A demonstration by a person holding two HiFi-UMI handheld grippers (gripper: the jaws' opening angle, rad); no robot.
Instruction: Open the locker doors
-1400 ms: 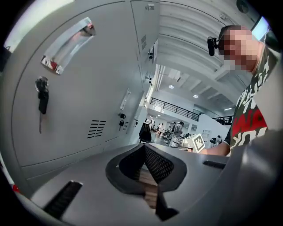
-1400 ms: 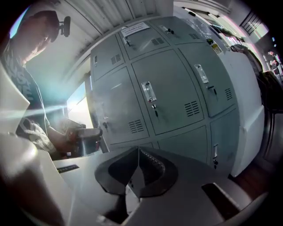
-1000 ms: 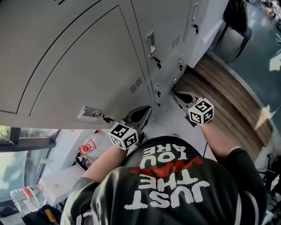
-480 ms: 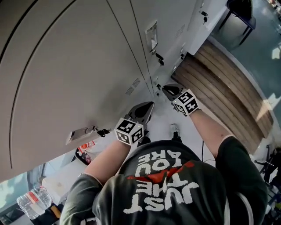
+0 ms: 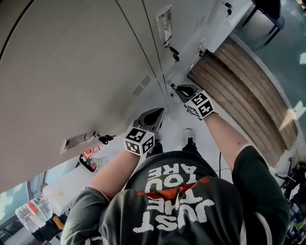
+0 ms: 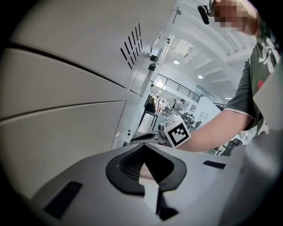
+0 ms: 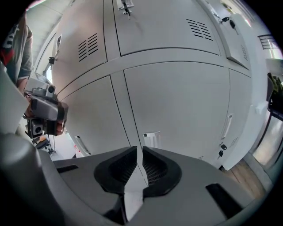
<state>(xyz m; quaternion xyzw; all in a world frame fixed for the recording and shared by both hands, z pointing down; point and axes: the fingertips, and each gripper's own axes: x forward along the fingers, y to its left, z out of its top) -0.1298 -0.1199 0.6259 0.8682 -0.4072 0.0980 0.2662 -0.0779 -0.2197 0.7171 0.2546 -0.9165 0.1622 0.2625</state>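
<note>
Grey locker doors (image 5: 71, 72) fill the upper left of the head view, and every door I see is closed. One recessed handle (image 5: 163, 24) has a key (image 5: 173, 50) below it; a lower handle (image 5: 76, 140) has a key (image 5: 106, 139) beside it. My left gripper (image 5: 154, 115) hangs shut and empty in front of the lower lockers, apart from them. My right gripper (image 5: 181, 89) is shut on nothing, close to a low door seam. In the right gripper view my right gripper (image 7: 139, 150) points at a low door's handle (image 7: 151, 138). The left gripper view shows my left gripper (image 6: 142, 148) with its tips together.
A wooden bench (image 5: 248, 95) runs along the right. A water bottle (image 5: 31, 213) and a red-and-white packet (image 5: 88, 155) lie low on the left. A dark chair (image 5: 267, 12) stands at the top right. Another low door carries a handle (image 7: 227, 126) with a key (image 7: 222, 148).
Both grippers have sunk toward the lower lockers. The right gripper has also shifted left, closer to the doors. Both have stayed shut.
</note>
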